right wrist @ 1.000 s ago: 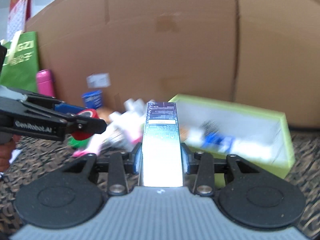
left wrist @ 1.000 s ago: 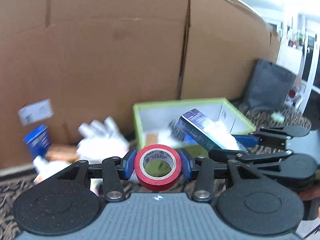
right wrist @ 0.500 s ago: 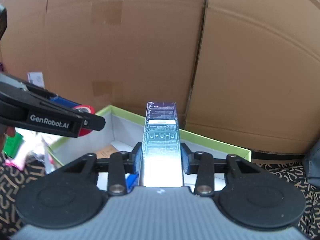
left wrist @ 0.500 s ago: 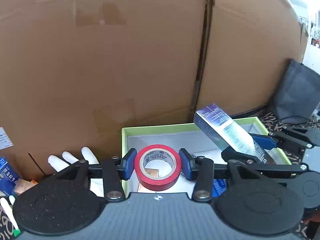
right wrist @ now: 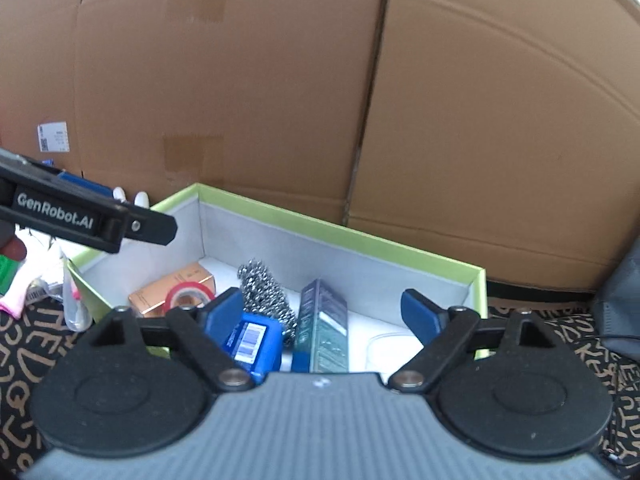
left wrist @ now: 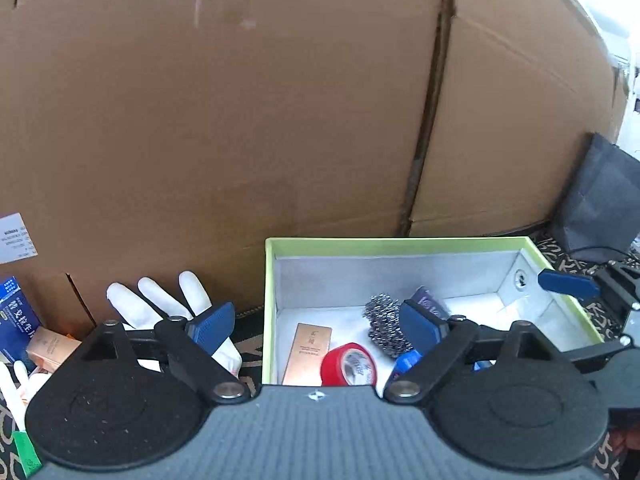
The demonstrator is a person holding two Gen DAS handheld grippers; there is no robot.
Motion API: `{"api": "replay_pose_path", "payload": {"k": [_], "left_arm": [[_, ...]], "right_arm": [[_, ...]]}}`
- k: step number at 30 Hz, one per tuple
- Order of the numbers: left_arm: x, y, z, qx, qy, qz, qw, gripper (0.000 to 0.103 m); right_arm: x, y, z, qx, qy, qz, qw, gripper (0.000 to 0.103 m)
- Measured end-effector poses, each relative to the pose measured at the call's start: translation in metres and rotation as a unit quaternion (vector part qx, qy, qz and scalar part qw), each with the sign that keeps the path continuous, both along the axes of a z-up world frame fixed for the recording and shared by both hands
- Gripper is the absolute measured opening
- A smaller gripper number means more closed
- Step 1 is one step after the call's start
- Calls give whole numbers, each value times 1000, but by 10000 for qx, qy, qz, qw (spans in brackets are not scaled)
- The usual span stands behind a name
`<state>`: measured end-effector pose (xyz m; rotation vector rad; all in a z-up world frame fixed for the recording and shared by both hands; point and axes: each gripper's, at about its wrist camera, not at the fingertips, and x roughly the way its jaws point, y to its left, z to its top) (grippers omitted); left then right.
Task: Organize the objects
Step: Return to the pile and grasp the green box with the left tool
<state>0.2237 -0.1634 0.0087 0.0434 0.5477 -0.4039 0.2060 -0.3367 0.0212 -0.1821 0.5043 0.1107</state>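
A green-rimmed open box (left wrist: 400, 242) with a pale grey lining sits on a patterned dark cloth (right wrist: 24, 344), close against a large brown cardboard carton (left wrist: 240, 120). Inside the box, a red roll of tape (left wrist: 349, 365) lies tilted against a copper-coloured small carton (left wrist: 307, 354) near the box's left end. Beside them is a steel wool scourer (right wrist: 264, 292), then a tall dark teal box (right wrist: 325, 326) lying flat along the floor of the box, and a blue packet (right wrist: 252, 340) with a barcode label in front of the scourer.

The left gripper (left wrist: 316, 326) hangs just above the left end of the box with its blue-padded fingers (left wrist: 212, 326) spread wide and nothing between them. The right gripper (right wrist: 326, 312) hovers over the middle of the box, its fingers (right wrist: 418, 314) likewise spread apart and empty, the teal box lying below the gap.

Outside the box, to its left, a white glove (left wrist: 160, 300) lies on the cloth with its fingers pointing up toward the carton. A dark blue box (left wrist: 16, 320) stands further left. A dark grey bag (left wrist: 600, 200) leans at the far right.
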Motion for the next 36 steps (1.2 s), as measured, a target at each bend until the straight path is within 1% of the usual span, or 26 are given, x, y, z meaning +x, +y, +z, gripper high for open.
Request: {"api": "replay_pose_path", "payload": {"k": [2, 4, 8, 13, 15, 18, 20, 23, 26, 29, 32, 36], "left_arm": [[1, 2, 5, 10, -30, -14, 10000, 92], [-7, 6, 11, 4, -93, -19, 10000, 92], [-29, 18, 25, -54, -323, 32, 9995, 92], [-65, 43, 31, 86, -497, 199, 9985, 97], [-81, 57, 27, 88, -524, 290, 9982, 97], [-101, 82, 17, 37, -411, 418, 9983, 97], [-114, 100, 8, -41, -339, 629, 9974, 97], [-127, 126, -4, 7, -204, 982, 9950, 97], [-124, 149, -26, 31, 16, 1300, 9915, 97], [-116, 173, -41, 8, 264, 1613, 9866, 97], [-94, 186, -52, -87, 432, 1914, 9805, 97], [-62, 189, -59, -164, 543, 2084, 9764, 97]], "right_arm": [[-1, 2, 6, -51, -92, -23, 9999, 92], [-10, 6, 15, -93, -178, -52, 9998, 94], [-38, 12, 34, -28, -441, -3, 9990, 102], [-78, 32, 47, 139, -744, 247, 9968, 103], [-93, 41, 45, 213, -772, 402, 9960, 103], [-118, 56, 38, 329, -812, 618, 9942, 103], [-126, 72, 30, 336, -822, 744, 9933, 103], [-140, 88, 16, 444, -714, 861, 9927, 103], [-152, 100, 2, 790, -476, 976, 9909, 103], [-154, 110, -15, 1033, -219, 1002, 9894, 103], [-159, 118, -30, 1131, -1, 947, 9891, 103], [-157, 128, -42, 1147, 167, 928, 9889, 103]]}}
